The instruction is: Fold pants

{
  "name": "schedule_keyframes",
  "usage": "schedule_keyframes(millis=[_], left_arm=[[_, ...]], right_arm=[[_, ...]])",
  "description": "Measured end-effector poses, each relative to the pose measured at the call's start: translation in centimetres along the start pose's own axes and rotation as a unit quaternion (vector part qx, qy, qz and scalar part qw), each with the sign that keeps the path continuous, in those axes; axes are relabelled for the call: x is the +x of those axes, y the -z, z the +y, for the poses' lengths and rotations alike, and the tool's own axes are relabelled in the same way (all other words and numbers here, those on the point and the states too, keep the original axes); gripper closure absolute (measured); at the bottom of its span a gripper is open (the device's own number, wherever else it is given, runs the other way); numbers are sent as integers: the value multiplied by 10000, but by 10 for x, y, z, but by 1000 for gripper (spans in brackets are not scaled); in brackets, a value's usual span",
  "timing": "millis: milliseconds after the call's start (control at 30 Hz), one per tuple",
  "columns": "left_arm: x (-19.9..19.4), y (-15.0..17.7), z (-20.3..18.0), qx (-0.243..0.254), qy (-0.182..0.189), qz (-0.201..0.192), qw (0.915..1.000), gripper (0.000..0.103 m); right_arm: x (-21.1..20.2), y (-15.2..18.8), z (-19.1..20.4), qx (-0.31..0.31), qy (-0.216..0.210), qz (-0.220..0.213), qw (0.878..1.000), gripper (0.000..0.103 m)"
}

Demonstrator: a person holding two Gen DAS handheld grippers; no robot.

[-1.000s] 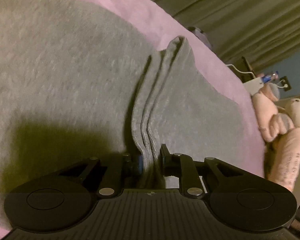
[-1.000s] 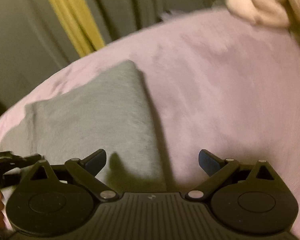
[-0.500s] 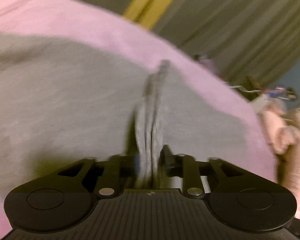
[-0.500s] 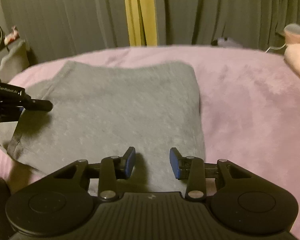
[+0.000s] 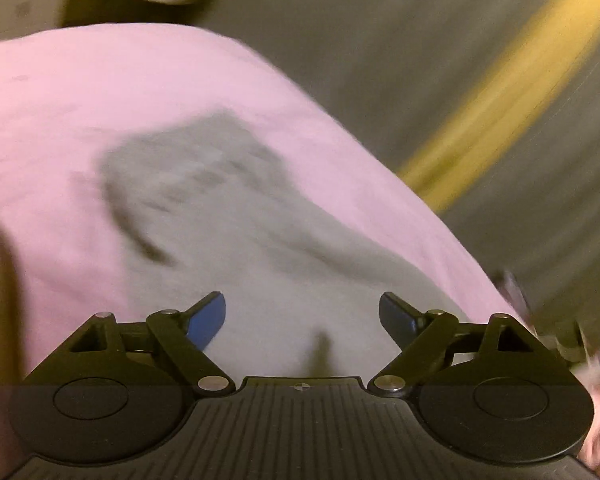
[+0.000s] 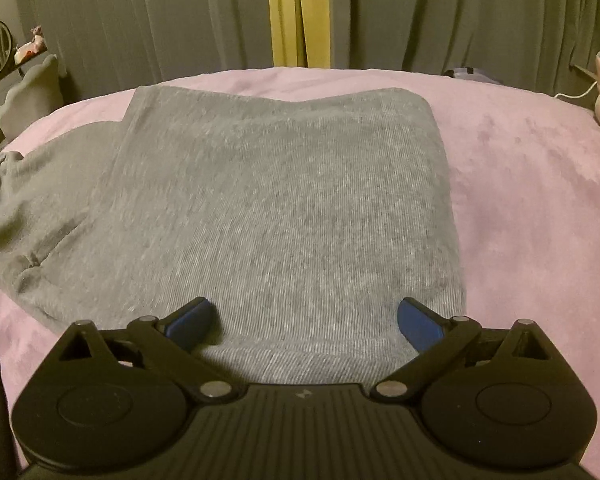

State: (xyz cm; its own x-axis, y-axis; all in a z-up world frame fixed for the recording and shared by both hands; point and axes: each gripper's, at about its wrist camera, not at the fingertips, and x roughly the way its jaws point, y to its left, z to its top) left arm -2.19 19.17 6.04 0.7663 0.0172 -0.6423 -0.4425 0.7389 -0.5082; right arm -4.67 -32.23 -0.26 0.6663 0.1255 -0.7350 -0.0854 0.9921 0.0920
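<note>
On the pink bedspread (image 6: pixel 520 184) I see the gray pants (image 6: pixel 284 208) already folded over, waistband end still sticking out left, while my left gripper (image 5: pixel 302 316) and right gripper (image 6: pixel 304 320) are both opening, grasping nothing.

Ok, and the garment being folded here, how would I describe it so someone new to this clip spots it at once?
Start at the pink blanket that covers the bed in front of the dark curtains. On it lie the grey pants, folded over into a broad rectangle, with the gathered waistband sticking out on the left. It is the only grey knit fabric on the pink.
</note>
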Motion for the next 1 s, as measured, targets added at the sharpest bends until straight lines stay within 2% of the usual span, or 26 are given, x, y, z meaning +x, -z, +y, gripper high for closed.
schedule_keyframes(millis=[67, 100, 167, 300, 400, 433, 500, 600, 867, 967, 1000], left_arm=[[6, -9, 26, -478, 169, 70, 9987, 19], [10, -13, 37, -726, 215, 137, 9970, 28], [12, -17, 43, -944, 199, 204, 9951, 35], [9, -20, 43, -810, 215, 153, 9964, 36], [2, -28, 44, -669, 113, 73, 9977, 42], [0, -32, 56, -735, 145, 48, 9972, 42], [-3, -35, 72, -916, 170, 74, 9956, 49], [-6, -37, 80, -907, 161, 109, 9957, 53], [-17, -42, 92, -1264, 335, 71, 9914, 53], [-21, -43, 94, -1284, 348, -11, 9911, 45], [-23, -44, 94, -1264, 206, -39, 9918, 42]], right_arm=[[0, 2, 0, -6, 10, -2, 10000, 4], [-5, 6, -2, 10, -5, -6, 10000, 4], [-3, 4, -4, 34, -25, -6, 10000, 4], [1, 2, -2, 34, -16, -3, 10000, 4], [1, 2, -1, 37, -15, -10, 10000, 4], [1, 2, -1, 40, -19, -11, 10000, 4], [1, 2, -2, 43, -28, -12, 10000, 4], [1, 2, -2, 43, -31, -12, 10000, 4], [1, 1, -2, 48, -39, -15, 10000, 4], [1, 2, -2, 51, -40, -14, 10000, 4], [1, 2, -2, 50, -39, -14, 10000, 4]])
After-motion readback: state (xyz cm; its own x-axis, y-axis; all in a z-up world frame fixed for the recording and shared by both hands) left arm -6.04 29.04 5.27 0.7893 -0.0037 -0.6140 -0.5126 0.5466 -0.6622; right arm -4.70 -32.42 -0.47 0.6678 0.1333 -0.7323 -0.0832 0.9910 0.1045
